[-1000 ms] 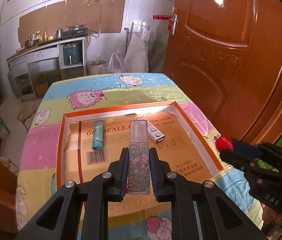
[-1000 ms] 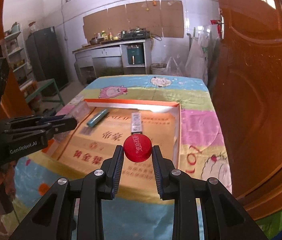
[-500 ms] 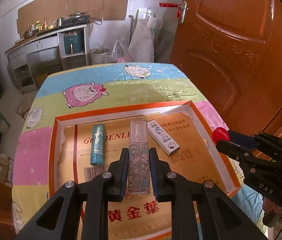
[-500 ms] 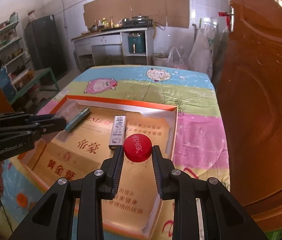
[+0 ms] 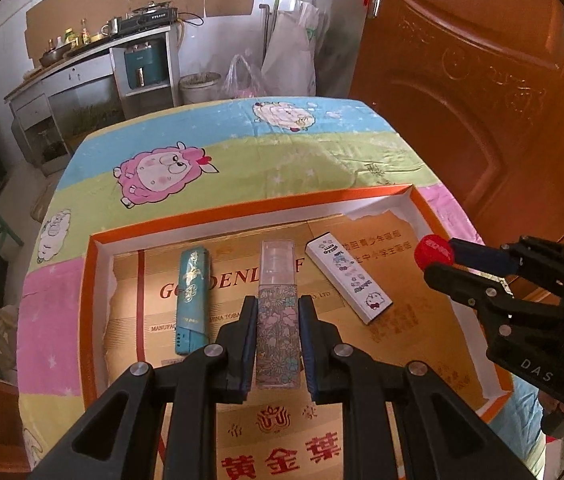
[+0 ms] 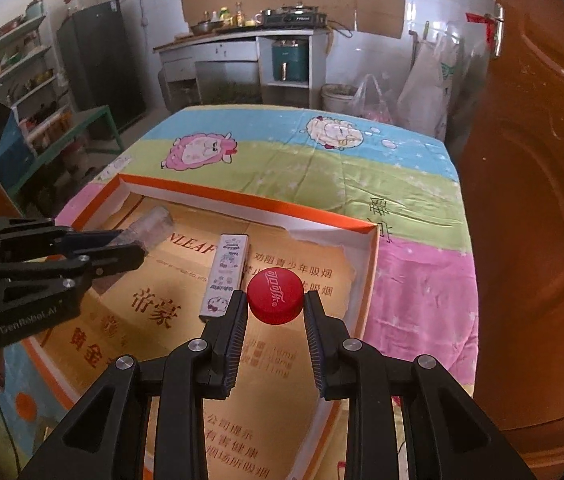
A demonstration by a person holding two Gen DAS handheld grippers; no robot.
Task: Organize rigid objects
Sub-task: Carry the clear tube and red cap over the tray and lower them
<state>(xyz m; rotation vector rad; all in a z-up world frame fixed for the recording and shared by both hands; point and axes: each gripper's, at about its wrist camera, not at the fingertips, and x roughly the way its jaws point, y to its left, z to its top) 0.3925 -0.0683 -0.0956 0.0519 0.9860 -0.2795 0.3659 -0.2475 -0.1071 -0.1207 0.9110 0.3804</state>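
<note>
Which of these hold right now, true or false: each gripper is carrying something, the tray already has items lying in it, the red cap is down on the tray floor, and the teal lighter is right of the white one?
1. Left gripper is shut on the floral lighter. True.
2. Right gripper is open with nothing in it. False: it is shut on the red bottle cap.
3. A teal lighter and a white cartoon lighter lie in the orange tray. True.
4. The teal lighter lies right of the white one. False: in the left wrist view, it lies left.
</note>
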